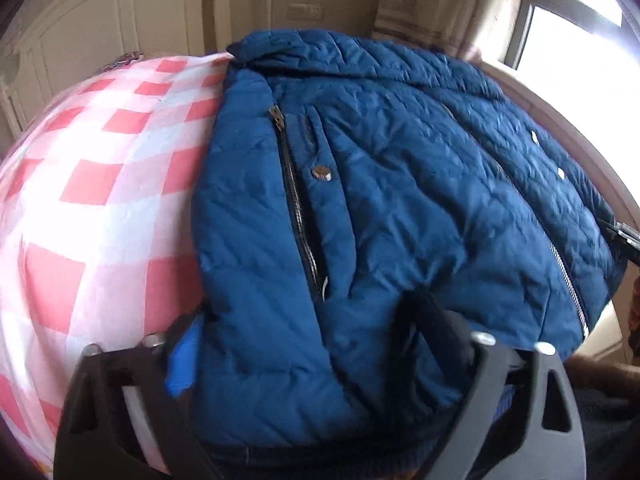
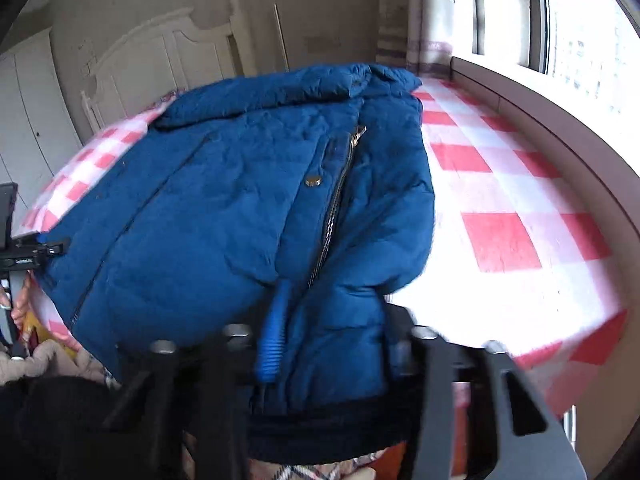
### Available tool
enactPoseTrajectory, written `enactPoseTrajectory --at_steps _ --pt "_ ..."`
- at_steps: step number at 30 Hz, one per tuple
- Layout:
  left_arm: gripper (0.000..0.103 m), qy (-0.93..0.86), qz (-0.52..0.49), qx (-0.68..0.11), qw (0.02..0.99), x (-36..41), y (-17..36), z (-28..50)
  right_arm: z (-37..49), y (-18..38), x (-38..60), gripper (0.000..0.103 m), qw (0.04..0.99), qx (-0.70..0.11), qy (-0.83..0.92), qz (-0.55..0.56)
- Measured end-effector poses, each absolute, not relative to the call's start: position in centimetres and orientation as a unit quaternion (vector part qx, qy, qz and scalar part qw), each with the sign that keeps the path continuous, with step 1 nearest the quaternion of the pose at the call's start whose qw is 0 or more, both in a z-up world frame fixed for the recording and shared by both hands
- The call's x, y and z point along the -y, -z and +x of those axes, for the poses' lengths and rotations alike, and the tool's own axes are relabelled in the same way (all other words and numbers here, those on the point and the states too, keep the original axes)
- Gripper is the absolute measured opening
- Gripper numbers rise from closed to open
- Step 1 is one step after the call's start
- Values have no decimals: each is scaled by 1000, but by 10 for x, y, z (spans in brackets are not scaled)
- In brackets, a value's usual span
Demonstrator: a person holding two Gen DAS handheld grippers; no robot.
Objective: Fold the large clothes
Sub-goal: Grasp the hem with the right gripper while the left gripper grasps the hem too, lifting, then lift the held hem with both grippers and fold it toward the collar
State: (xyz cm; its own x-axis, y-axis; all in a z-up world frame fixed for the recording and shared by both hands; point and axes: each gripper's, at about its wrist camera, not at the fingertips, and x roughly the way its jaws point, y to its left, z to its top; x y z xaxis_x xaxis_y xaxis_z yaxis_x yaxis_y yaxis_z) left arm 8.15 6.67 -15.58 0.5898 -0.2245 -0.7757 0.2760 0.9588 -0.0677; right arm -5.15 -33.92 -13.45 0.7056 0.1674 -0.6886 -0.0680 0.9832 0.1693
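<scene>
Pinching the near hem of the blue jacket (image 1: 360, 200), your left gripper (image 1: 316, 360) has its jaws drawn in around a thick fold of the padding, and your right gripper (image 2: 332, 344) is clamped the same way on the hem at the jacket's other front corner. Beyond both grippers the jacket lies spread front-up on the red-and-white checked sheet (image 2: 500, 220), with its collar at the far end, towards the white headboard (image 2: 160, 52), and a window (image 2: 580, 32) off to the jacket's right.

Blue quilted jacket (image 1: 380, 200), zipped, flat on checked bedsheet (image 1: 100, 200).
</scene>
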Motion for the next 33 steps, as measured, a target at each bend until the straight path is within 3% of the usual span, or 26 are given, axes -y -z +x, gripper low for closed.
enactPoseTrajectory --at_steps 2,3,10,14,18,22,27,33 --pt "27 181 -44 -421 887 -85 148 81 -54 134 350 25 921 -372 -68 97" --pt "24 193 -63 -414 887 -92 145 78 -56 134 355 23 921 -366 -74 112" --pt "21 258 -136 -357 887 -125 94 20 -106 91 367 18 917 -328 -158 164" --pt "18 307 -195 -301 881 -164 51 -40 -164 25 379 17 931 -236 -206 187" --pt "17 358 -197 -186 894 -188 -12 -95 -198 -42 373 17 950 -142 -232 153" --pt "17 364 -225 -146 892 -200 -35 -76 -183 -76 354 17 951 -102 -254 141" --pt "18 329 -279 -185 883 -200 -29 19 -72 -74 346 17 952 -168 -192 170" --pt "30 217 -341 -369 837 -191 76 183 66 27 373 24 887 -343 -125 284"
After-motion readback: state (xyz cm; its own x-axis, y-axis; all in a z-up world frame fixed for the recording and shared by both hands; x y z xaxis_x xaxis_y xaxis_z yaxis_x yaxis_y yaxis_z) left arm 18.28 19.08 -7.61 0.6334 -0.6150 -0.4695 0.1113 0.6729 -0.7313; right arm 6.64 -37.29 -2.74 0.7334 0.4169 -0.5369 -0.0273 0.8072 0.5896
